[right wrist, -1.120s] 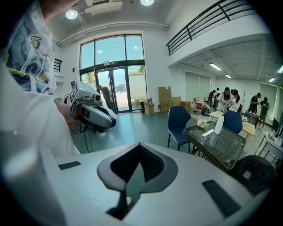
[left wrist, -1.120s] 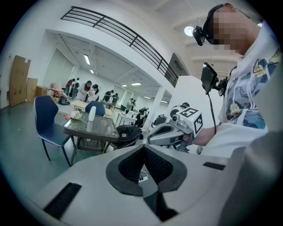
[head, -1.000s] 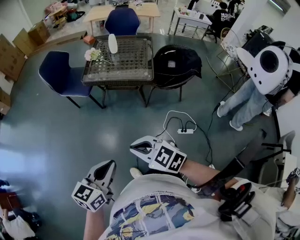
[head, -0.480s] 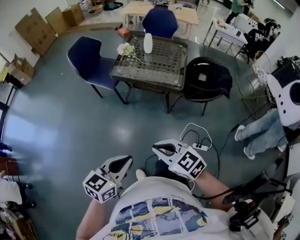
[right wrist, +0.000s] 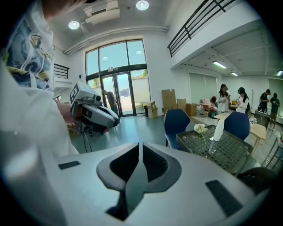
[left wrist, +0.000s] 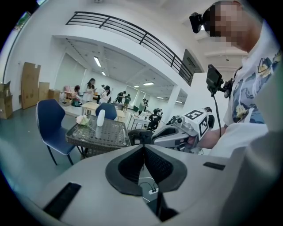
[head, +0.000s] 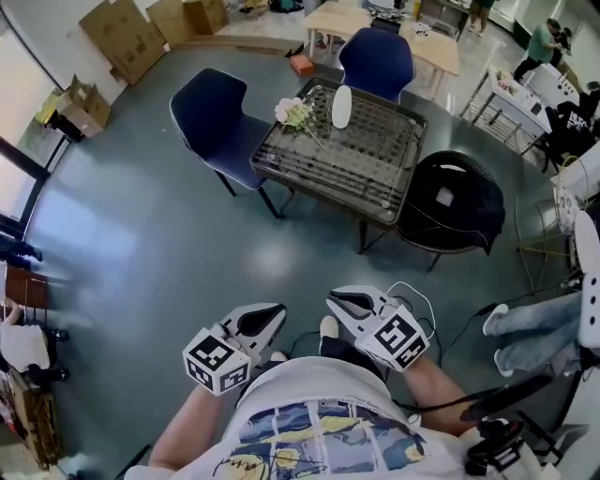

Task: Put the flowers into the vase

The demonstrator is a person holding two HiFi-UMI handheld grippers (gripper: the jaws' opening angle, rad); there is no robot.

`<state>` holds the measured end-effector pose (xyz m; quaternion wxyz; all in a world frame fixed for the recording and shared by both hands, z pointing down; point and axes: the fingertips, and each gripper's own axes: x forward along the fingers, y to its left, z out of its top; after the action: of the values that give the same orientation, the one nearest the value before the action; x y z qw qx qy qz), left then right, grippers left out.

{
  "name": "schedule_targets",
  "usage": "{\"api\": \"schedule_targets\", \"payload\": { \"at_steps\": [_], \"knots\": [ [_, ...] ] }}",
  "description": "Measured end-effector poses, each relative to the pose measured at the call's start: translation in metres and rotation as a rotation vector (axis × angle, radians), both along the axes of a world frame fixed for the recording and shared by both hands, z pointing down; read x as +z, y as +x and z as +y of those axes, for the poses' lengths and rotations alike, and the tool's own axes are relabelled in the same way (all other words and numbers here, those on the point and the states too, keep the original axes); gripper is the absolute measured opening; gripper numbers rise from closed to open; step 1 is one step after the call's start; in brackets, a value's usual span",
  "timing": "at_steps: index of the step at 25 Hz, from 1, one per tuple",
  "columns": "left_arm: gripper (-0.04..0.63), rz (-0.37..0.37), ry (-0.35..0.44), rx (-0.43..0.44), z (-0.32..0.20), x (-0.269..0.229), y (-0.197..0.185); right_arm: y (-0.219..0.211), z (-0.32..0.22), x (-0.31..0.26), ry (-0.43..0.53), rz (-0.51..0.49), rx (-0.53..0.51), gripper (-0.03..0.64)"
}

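Observation:
A small bunch of white flowers lies on the dark wicker table, just left of an upright white vase. Both are far ahead of me across the grey floor. My left gripper and right gripper are held close to my body, side by side, pointing toward the table. Both are shut with nothing between their jaws. The left gripper view shows its shut jaws, with the flowers and vase distant. In the right gripper view, beyond its gripper, are the flowers and vase.
Blue chairs stand at the table's left and far side; a black chair with dark cloth on it is at the right. A white cable and power strip lie on the floor by my feet. Cardboard boxes line the far wall.
I have walked nearer to the table, which now shows larger and more central. Both grippers travelled forward with me, staying shut and side by side.

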<state>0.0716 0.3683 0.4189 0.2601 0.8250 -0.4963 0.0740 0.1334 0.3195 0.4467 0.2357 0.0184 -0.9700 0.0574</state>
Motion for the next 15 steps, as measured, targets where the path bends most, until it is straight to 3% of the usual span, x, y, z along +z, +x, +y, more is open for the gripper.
{"api": "schedule_targets", "payload": {
  "at_steps": [8, 15],
  "knots": [
    [0.011, -0.026, 0.012, -0.072, -0.085, -0.003, -0.002, 0.007, -0.075, 0.021, -0.015, 0.014, -0.039, 0.012],
    [0.014, 0.011, -0.01, -0.066, -0.135, 0.013, -0.047, -0.035, -0.125, 0.025, -0.018, 0.019, 0.017, 0.055]
  ]
}}
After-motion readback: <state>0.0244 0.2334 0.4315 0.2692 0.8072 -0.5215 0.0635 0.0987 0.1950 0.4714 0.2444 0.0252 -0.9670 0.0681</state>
